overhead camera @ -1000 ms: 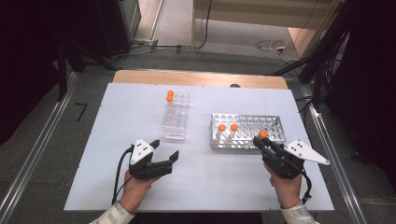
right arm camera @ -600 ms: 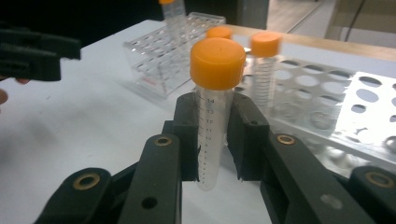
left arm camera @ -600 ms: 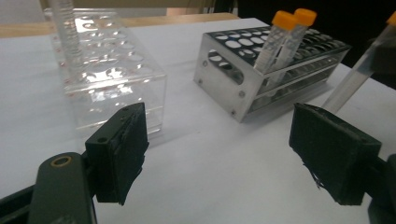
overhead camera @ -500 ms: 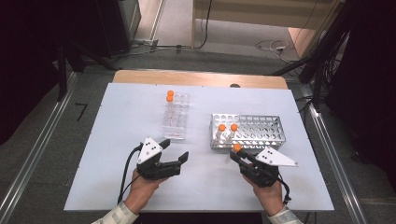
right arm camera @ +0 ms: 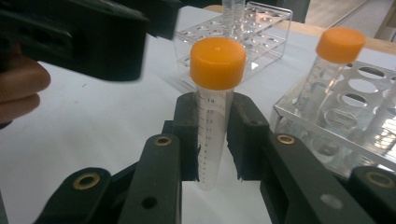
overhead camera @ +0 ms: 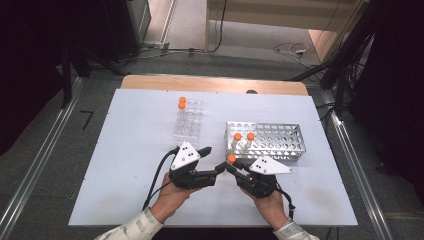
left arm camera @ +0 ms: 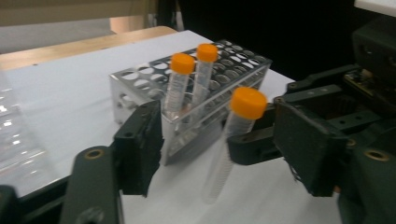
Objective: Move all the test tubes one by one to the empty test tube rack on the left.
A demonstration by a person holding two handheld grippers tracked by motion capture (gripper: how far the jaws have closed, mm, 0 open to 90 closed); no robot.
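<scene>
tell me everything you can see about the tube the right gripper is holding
The tube is clear plastic with an orange screw cap and printed graduation marks, and looks empty. It stands upright, clamped below the cap by the right gripper, off the white table, in front of the metal rack. The left gripper is open beside it.

You have a pale blue-white tabletop (overhead camera: 130, 150) in front of you, with a strip of bare wood (overhead camera: 210, 84) showing along its far edge. Two racks stand directly on it. The clear plastic rack (overhead camera: 188, 123) sits near the middle, toward the far side (two orange-capped tubes at its far end). Just to its right stands the metal perforated rack (overhead camera: 272, 140), with two orange-capped tubes upright in holes near its left end.
</scene>
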